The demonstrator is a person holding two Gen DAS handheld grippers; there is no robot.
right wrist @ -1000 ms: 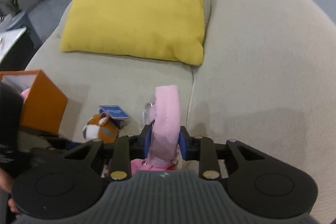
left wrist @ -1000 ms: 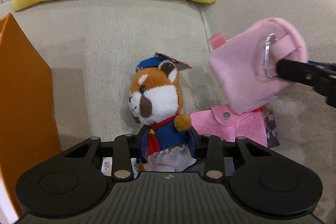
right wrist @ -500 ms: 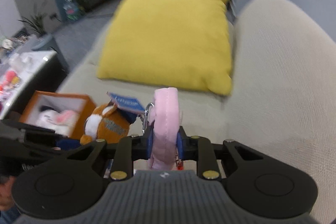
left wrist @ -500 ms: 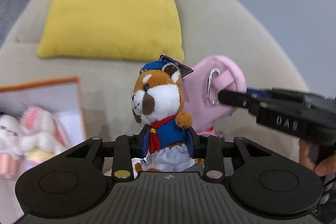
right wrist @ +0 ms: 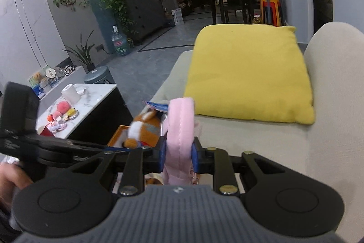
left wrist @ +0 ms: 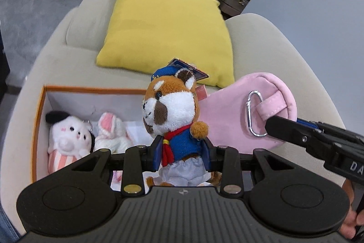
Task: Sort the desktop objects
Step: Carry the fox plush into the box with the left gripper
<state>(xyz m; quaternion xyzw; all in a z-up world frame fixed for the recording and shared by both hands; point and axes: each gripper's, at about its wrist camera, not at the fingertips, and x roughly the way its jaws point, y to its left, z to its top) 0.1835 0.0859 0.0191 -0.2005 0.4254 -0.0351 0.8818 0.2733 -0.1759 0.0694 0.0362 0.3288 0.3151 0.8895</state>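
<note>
Sofa (left wrist: 56,60) now lower, orange box (left wrist: 36,120) alongside.

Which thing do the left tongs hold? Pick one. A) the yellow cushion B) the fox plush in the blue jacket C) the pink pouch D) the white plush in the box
B: the left tongs clamp the fox plush at its jacket.

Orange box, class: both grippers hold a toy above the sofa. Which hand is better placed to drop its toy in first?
Probably the left. The left gripper holds the fox plush right beside the orange box; the right gripper's pink pouch hangs farther away.
</note>
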